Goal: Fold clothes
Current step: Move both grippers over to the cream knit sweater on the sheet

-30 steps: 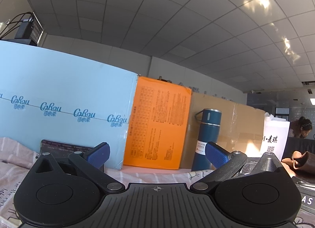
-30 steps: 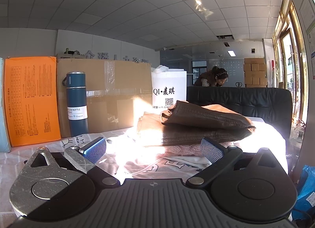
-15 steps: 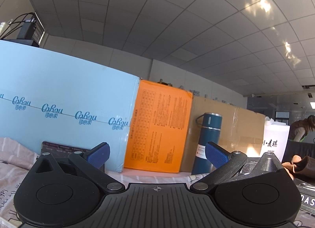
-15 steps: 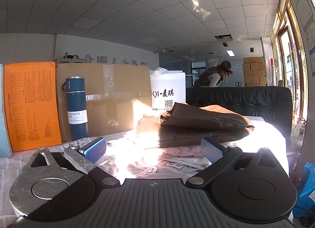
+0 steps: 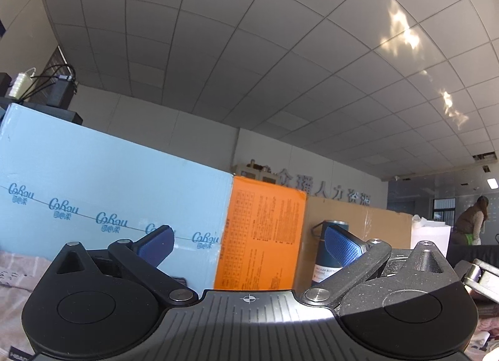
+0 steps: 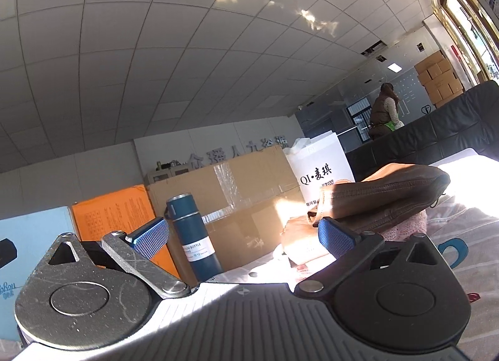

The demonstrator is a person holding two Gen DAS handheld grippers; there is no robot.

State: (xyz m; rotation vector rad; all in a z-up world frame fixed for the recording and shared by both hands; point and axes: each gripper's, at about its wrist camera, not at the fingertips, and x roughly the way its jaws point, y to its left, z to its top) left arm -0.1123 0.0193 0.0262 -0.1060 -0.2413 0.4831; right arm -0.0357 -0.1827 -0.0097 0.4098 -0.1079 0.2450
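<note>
A pile of folded clothes (image 6: 383, 198), brown garments on top of a pink one, lies on the patterned bedsheet (image 6: 467, 236) to the right in the right wrist view. My right gripper (image 6: 243, 236) is open and tilted upward, with nothing between its blue pads; its right pad sits just in front of the pile's left end. My left gripper (image 5: 246, 242) is also open and empty, aimed up at the boxes and ceiling. A strip of the pink sheet (image 5: 18, 270) shows at the far left in the left wrist view. The clothes are hidden from that view.
A light blue box (image 5: 109, 205), an orange box (image 5: 265, 236), a cardboard box (image 6: 243, 192) and a white bag (image 6: 321, 170) line the back. A dark blue bottle (image 6: 190, 233) stands before them. A black sofa (image 6: 436, 133) is at right; a person (image 6: 385, 111) stands far off.
Both grippers have tilted upward, so the ceiling fills more of each view. The right view has also rolled, tilting the scene. The far-off person has straightened up and turned away.
</note>
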